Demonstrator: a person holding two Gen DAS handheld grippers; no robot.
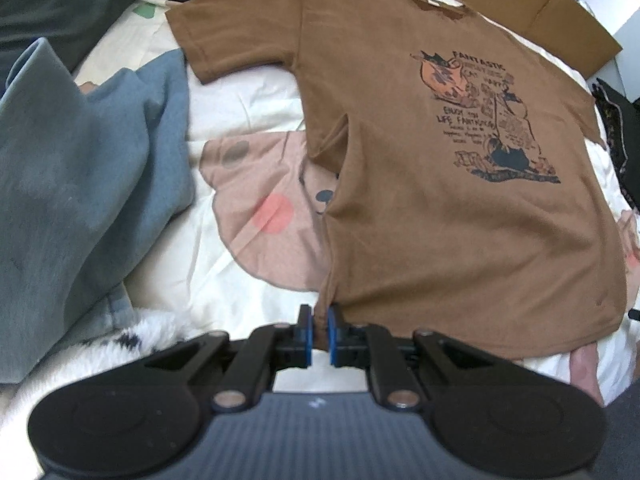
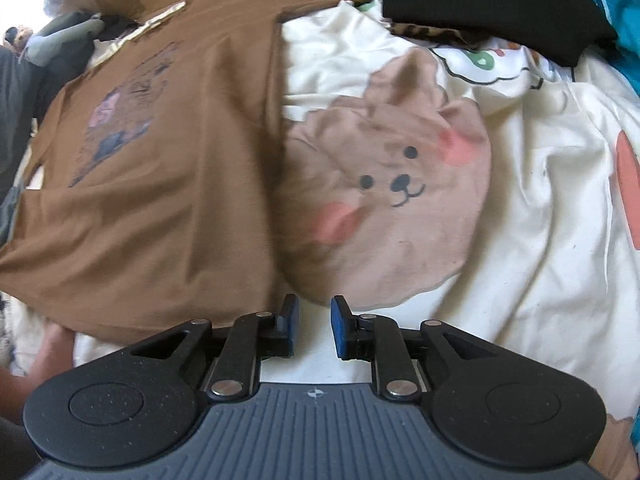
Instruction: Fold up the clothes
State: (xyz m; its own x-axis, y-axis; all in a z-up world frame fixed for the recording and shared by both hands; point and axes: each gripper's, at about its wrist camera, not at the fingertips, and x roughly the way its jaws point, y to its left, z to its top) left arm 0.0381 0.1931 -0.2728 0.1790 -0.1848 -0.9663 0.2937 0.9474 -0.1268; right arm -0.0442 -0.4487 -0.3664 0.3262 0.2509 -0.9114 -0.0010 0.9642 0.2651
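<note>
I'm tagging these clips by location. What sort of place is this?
Probably a bedroom, with the work done on a bed: the brown printed T-shirt lies on a soft cream duvet with a pink cartoon bear, and other clothes, such as a blue garment, are heaped around it.

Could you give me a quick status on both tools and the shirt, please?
Left tool shut on brown T-shirt hem corner. Right tool open, empty, beside the shirt's edge. Shirt flat on bear-print duvet. Blue garment left, clear.

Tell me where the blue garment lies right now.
In the left wrist view, the blue garment lies crumpled at the left on the cream bedcover, left of the brown T-shirt and apart from it.
</note>
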